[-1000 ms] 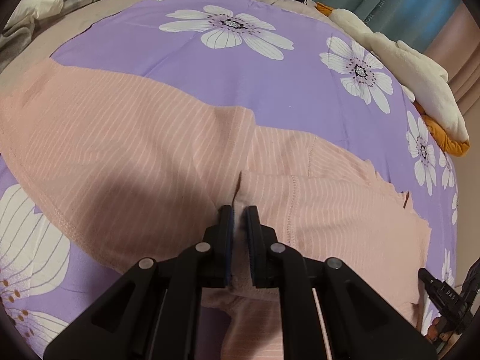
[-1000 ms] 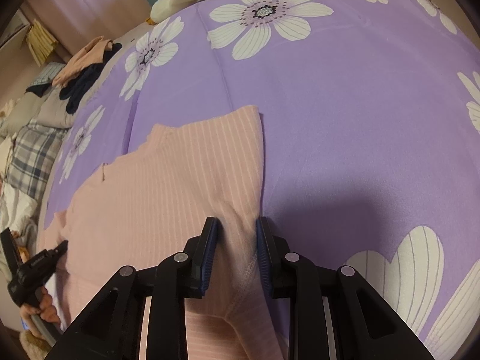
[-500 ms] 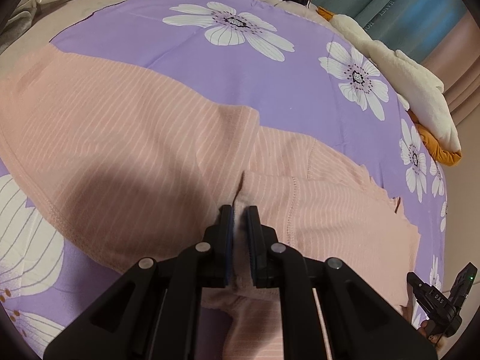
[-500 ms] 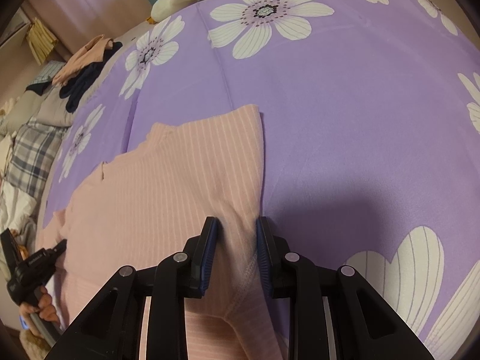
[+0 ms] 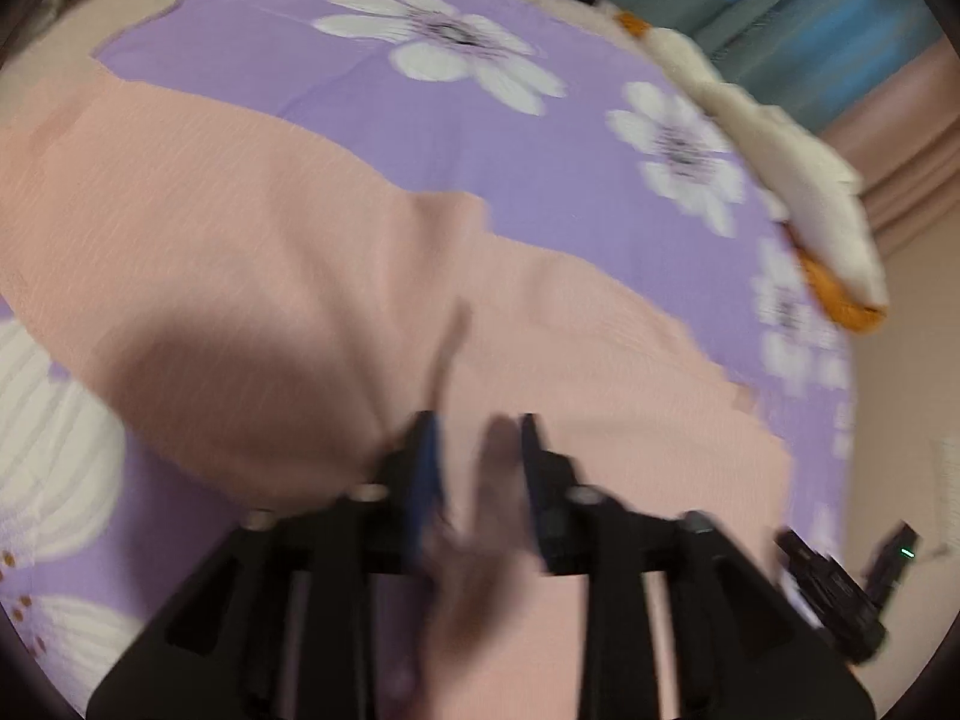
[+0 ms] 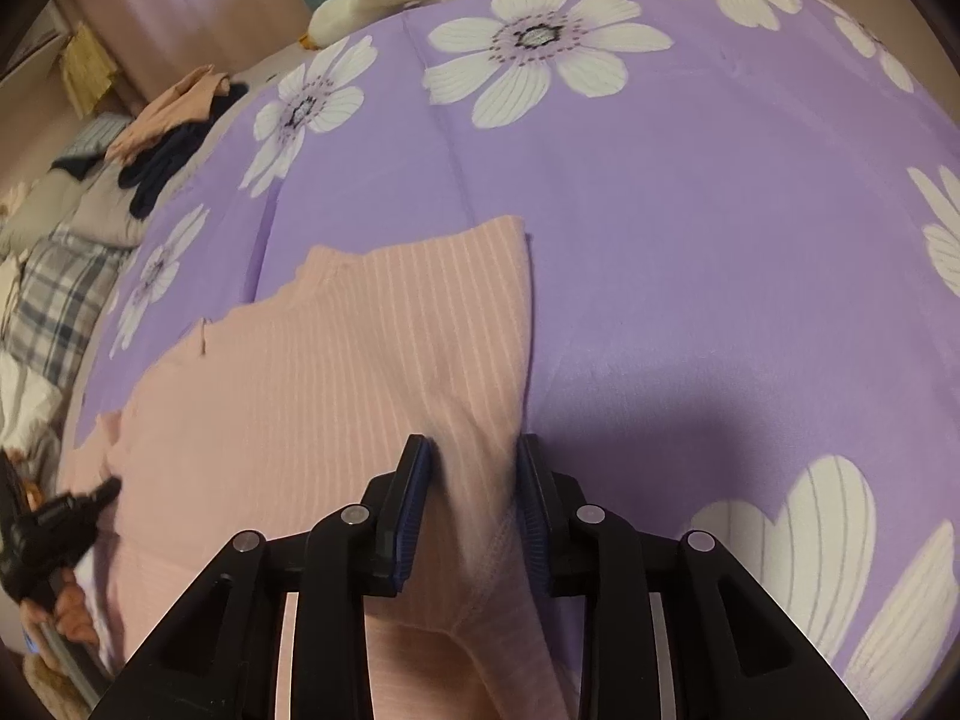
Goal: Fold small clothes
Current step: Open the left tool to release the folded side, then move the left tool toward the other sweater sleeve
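A pink striped garment (image 5: 252, 252) lies spread on a purple flowered bedspread (image 5: 372, 108). The left wrist view is blurred. My left gripper (image 5: 477, 438) has its jaws apart just above a fold of the garment, with cloth lying loose between them. In the right wrist view the same garment (image 6: 336, 372) lies folded. My right gripper (image 6: 471, 450) has its jaws apart around the garment's right edge, and a fold of cloth sits between the pads without being pinched. The other gripper (image 6: 48, 528) shows at the lower left there.
A white and orange plush toy (image 5: 798, 192) lies at the bedspread's far right edge. A pile of dark and peach clothes (image 6: 174, 132) and a plaid cloth (image 6: 54, 300) sit at the bed's far left. The purple bedspread (image 6: 720, 240) stretches to the right of the garment.
My left gripper has opened and let go of the garment fold it held, and it is moving. My right gripper has stayed in place with its jaws apart.
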{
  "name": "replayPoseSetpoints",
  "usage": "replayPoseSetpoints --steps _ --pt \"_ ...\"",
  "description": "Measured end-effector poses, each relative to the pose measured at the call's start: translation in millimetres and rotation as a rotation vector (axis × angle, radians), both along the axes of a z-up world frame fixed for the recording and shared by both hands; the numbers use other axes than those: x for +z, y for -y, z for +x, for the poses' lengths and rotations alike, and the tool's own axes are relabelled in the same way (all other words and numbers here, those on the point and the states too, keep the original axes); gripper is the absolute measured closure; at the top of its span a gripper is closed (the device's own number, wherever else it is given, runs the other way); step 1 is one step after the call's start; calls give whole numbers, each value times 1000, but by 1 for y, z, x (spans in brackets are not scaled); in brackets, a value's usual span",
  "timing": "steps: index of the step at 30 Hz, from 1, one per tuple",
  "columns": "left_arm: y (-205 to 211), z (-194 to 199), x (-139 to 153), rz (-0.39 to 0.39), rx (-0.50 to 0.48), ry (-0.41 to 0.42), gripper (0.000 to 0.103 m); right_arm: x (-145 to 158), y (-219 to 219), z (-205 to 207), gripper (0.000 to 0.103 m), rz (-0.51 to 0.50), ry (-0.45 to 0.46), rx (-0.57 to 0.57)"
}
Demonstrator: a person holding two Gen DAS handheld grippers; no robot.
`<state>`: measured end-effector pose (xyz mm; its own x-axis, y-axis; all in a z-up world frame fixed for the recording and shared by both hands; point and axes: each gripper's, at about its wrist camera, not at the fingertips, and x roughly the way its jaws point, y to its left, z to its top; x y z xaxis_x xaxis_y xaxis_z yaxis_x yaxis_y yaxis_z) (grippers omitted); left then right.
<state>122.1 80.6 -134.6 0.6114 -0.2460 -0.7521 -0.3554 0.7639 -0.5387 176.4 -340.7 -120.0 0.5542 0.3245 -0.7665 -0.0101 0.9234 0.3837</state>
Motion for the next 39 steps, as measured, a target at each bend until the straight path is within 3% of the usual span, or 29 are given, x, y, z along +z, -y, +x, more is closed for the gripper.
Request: replayPoseSetpoints --steps 1,3,8,16,25,32,39 --pt "2 -6 6 -17 -14 24 62 9 0 -7 57 10 34 1" --pt "6 -21 25 9 -34 65 59 27 -3 -25 32 -10 103 16" --pt "9 -62 59 39 -51 154 28 65 -15 -82 21 -38 218 15" --pt "2 -109 81 152 -30 208 21 87 -45 -155 21 -22 302 14" --pt "-20 -131 76 144 -1 214 15 106 -98 -193 20 -80 378 91" --pt "-51 -136 68 105 61 201 11 112 -135 -188 20 -94 413 146" --pt "-82 -121 62 71 124 164 11 100 -152 -167 20 -94 369 143"
